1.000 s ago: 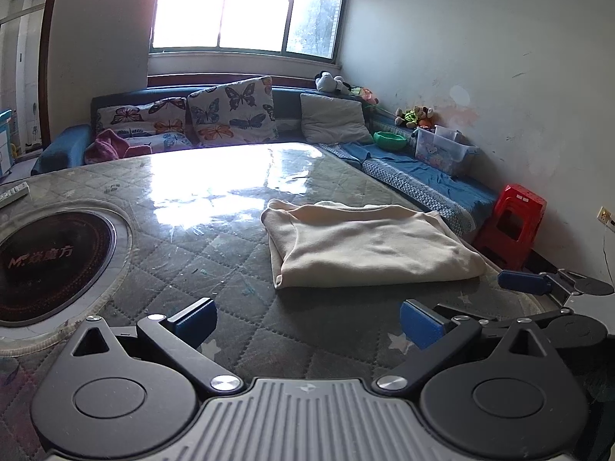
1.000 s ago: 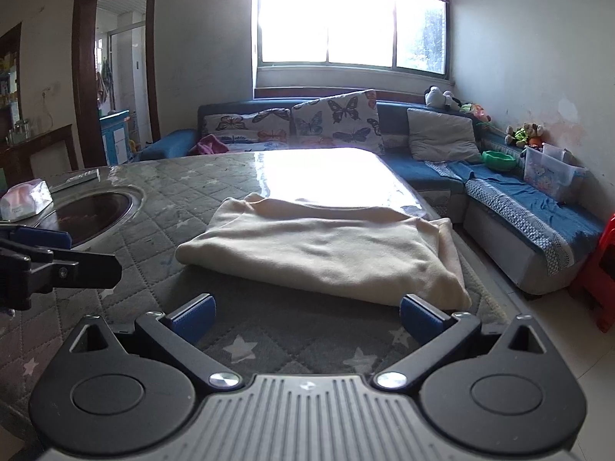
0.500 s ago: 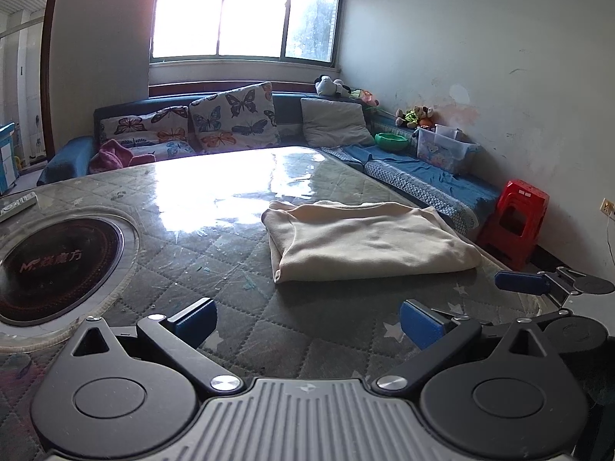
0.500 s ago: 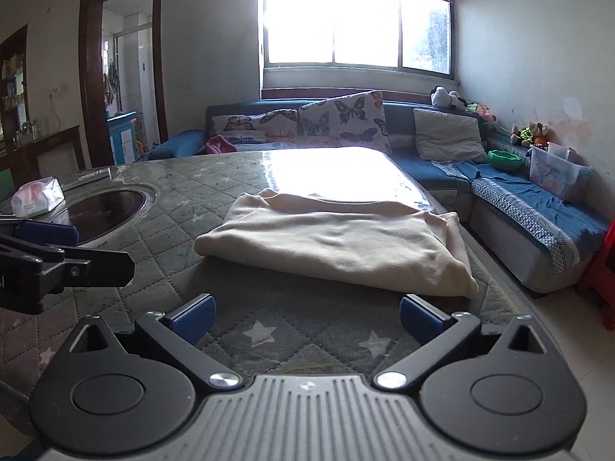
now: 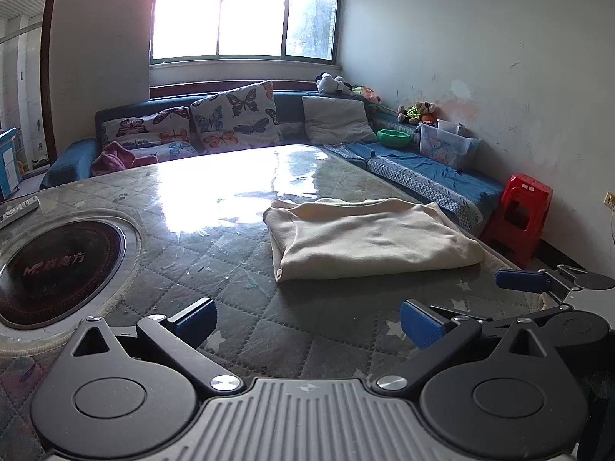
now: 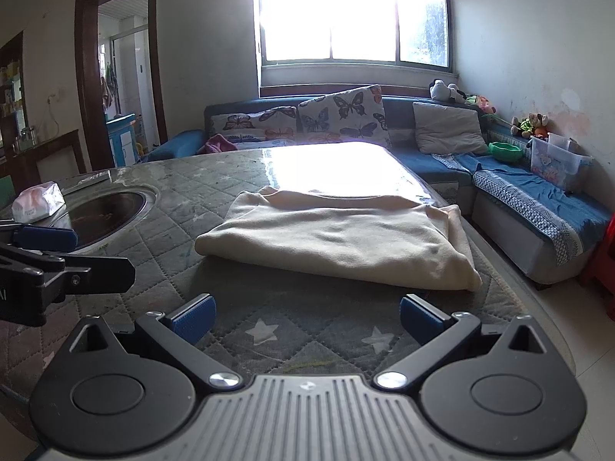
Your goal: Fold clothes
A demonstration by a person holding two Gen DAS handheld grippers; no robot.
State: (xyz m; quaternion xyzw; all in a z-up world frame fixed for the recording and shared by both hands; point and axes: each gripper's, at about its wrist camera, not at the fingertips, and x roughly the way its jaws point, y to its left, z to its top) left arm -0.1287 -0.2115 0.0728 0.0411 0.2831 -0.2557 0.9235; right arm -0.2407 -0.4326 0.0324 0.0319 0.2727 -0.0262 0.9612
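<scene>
You drew both wide-open, empty grippers back from the folded cloth (image 6: pixel 338 240), which lay crosswise ahead, nearer your right gripper (image 6: pixel 305 313) than your left gripper (image 5: pixel 307 320)

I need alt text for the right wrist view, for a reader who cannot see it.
A folded cream cloth lies on a quilted table, just beyond the open, empty right gripper. The left gripper enters at the left edge; a blue sofa and bright window fill the background.
</scene>
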